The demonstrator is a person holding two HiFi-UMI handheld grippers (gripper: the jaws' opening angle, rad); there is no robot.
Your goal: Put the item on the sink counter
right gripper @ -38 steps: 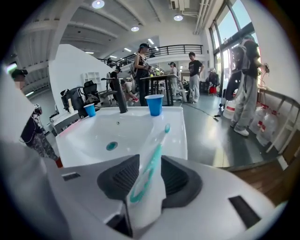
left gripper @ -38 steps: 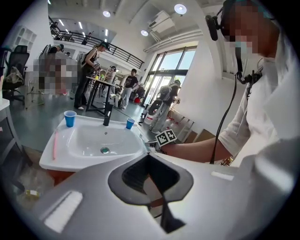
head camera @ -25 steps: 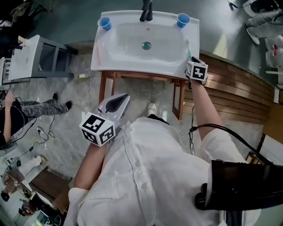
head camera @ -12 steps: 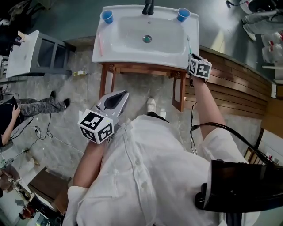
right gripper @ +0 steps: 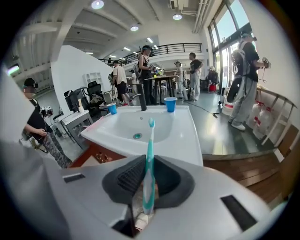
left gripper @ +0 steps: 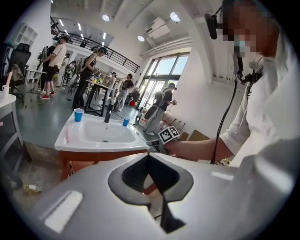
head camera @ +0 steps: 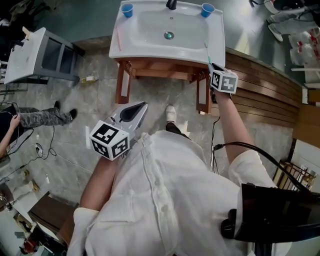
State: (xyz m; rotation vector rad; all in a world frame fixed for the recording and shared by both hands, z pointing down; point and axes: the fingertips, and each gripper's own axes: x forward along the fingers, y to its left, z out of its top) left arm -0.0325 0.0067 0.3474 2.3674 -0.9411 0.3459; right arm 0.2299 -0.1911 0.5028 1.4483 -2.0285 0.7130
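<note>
We've got the right tongs [right gripper: 149, 165] pinching the toothbrush [right gripper: 150, 140] low on its handle and the left tongs [left gripper: 148, 161] pressed together empty, so it might tip into the sink [right gripper: 190, 136].

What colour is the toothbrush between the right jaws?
The toothbrush is teal, and it shows best in the right gripper view.

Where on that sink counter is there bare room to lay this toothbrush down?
The right rim is bare from the right cup down to the front corner. The front rim is bare too, though narrow. A pink toothbrush lies along the left side, and the back is crowded by the left cup and the faucet.
</note>
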